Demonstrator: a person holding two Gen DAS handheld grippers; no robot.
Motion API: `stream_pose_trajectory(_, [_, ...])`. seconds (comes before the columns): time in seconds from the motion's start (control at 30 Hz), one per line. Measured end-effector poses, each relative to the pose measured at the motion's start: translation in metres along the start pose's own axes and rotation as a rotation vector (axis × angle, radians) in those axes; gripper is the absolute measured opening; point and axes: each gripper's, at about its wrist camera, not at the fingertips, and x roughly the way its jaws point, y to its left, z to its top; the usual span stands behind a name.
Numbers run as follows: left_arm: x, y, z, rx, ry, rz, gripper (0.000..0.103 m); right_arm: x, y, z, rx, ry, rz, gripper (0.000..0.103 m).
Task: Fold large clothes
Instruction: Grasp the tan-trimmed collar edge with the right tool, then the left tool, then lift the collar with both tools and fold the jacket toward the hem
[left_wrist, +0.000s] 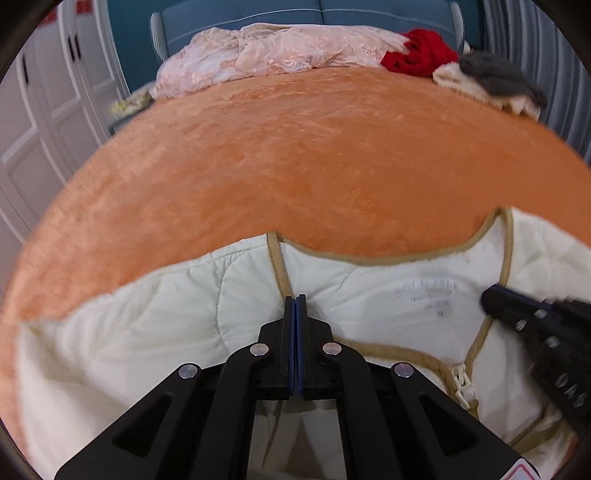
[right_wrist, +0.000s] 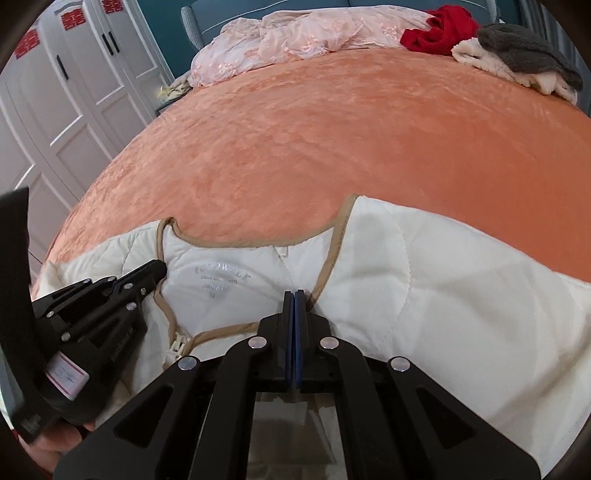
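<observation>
A cream quilted jacket (left_wrist: 166, 325) with tan trim lies at the near edge of an orange bedspread (left_wrist: 295, 155), front open, printed neck label (left_wrist: 428, 295) showing. My left gripper (left_wrist: 295, 300) is shut on the jacket's left front edge by the tan trim. My right gripper (right_wrist: 294, 295) is shut on the jacket's (right_wrist: 424, 295) right front edge beside the collar trim. Each gripper shows in the other's view: the right one (left_wrist: 491, 299) at the right, the left one (right_wrist: 160, 267) at the left. A zipper end (right_wrist: 177, 345) lies below the label (right_wrist: 221, 280).
A pink lace garment (left_wrist: 266, 51), a red garment (left_wrist: 421, 51) and a cream and grey pile (left_wrist: 491, 81) lie at the bed's far end by a teal headboard (left_wrist: 321, 14). White wardrobe doors (right_wrist: 74, 96) stand to the left. The orange bedspread (right_wrist: 332, 140) stretches between.
</observation>
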Motion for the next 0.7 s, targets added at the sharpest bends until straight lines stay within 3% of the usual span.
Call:
stream_pose_trajectory(0.03, [-0.007,-0.001,-0.001,0.014,0.003,0.022,0.009,-0.009,0.003,0.000,-0.001,0.003,-0.017,0.003])
stream_pose_trajectory(0.07, [-0.021,0.001,-0.003,0.007,0.003,0.018,0.015,-0.021,0.005,-0.002,0.008,0.000,-0.024,0.019])
stream_pose_trajectory(0.1, [-0.039,0.009,-0.008,-0.021,-0.015,-0.028,0.029,-0.045,0.005,-0.009,0.030,-0.027,0.007,0.039])
stream_pose_trajectory(0.13, [-0.062,0.019,-0.016,-0.052,-0.039,-0.078,0.047,-0.075,0.004,-0.021,0.052,-0.072,0.054,0.045])
stream_pose_trajectory(0.23, [-0.119,0.051,-0.047,-0.129,-0.081,-0.135,0.071,-0.145,-0.009,-0.062,0.071,-0.126,0.091,0.053])
stream_pose_trajectory(0.3, [-0.159,0.091,-0.086,-0.196,-0.061,-0.193,0.077,-0.194,-0.031,-0.105,0.093,-0.124,0.088,0.067])
stream_pose_trajectory(0.33, [-0.170,0.105,-0.102,-0.219,-0.049,-0.201,0.077,-0.212,-0.042,-0.125,0.105,-0.113,0.079,0.068])
stream_pose_trajectory(0.5, [-0.229,0.185,-0.209,-0.350,0.034,-0.129,0.077,-0.293,-0.094,-0.239,0.163,-0.006,-0.061,0.068])
stream_pose_trajectory(0.57, [-0.246,0.209,-0.245,-0.425,0.067,-0.114,0.077,-0.314,-0.105,-0.273,0.209,0.021,-0.071,0.068])
stream_pose_trajectory(0.7, [-0.267,0.225,-0.294,-0.559,0.116,-0.168,0.077,-0.331,-0.115,-0.317,0.281,0.061,-0.060,0.068])
